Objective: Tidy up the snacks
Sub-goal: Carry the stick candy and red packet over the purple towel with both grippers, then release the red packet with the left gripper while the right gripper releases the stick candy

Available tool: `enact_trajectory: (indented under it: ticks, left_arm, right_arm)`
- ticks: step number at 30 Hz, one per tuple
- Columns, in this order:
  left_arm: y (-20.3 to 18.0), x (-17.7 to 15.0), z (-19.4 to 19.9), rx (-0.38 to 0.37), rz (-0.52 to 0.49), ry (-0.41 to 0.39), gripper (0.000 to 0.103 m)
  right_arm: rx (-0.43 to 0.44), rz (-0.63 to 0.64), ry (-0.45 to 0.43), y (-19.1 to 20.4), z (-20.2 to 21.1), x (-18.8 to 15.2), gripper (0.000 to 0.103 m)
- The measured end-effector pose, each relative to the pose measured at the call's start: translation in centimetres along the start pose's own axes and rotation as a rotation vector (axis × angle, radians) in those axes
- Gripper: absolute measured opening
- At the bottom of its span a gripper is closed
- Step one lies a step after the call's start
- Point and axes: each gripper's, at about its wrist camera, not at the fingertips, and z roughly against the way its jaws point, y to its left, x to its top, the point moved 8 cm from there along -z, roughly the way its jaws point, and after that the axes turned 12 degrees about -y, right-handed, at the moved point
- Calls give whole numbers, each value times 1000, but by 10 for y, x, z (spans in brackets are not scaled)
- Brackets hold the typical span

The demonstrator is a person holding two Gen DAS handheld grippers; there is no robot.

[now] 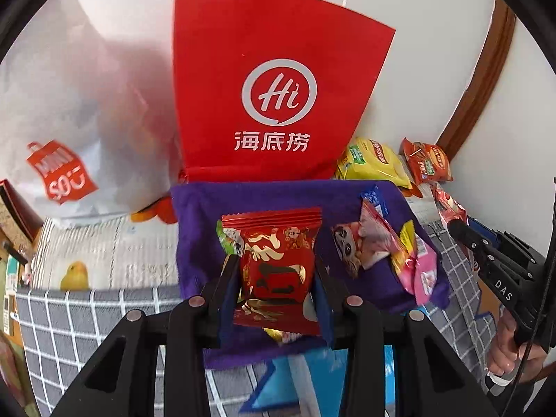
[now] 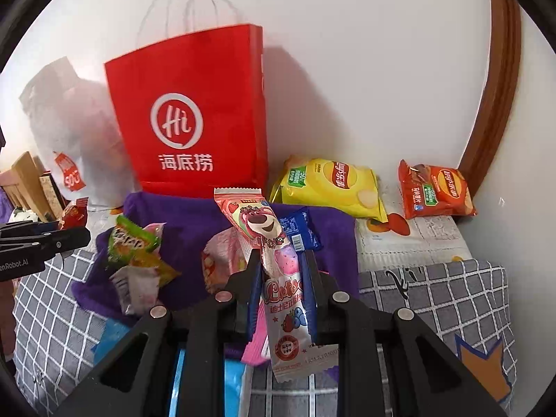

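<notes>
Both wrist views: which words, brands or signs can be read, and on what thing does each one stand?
"Hi" and "海底捞": red paper bag.
"Lay's 乐事", sideways: yellow chip bag and orange chip bag.
"Lotso" and "迪士尼": pink bear packet held in the right claw.
"DAS": the right claw's body, in the left wrist view.
"nRobot.AI", cut off: left claw's body, in the right wrist view.
Red packet in left claw: unreadable.

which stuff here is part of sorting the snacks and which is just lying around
In the job:
left gripper holding red snack packet
right gripper holding Lotso bear packet
purple cloth
yellow chip bag
red chip bag

Lying about:
red Haidilao bag
white plastic bag
</notes>
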Motion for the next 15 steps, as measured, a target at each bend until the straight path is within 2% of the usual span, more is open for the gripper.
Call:
enact_trajectory:
  ticks: [8,11,15]
  left_arm:
    - [5,-9,-37,27,16,61,37]
    - [9,-14,-48,31,37,83,37]
    - [10,-17,-55,37,33,83,38]
  right_arm:
    - [30,7,59,14,-38,-12,22]
    - [15,13,85,15,-50,-19,22]
    - [37,14,109,19,-57,-25,24]
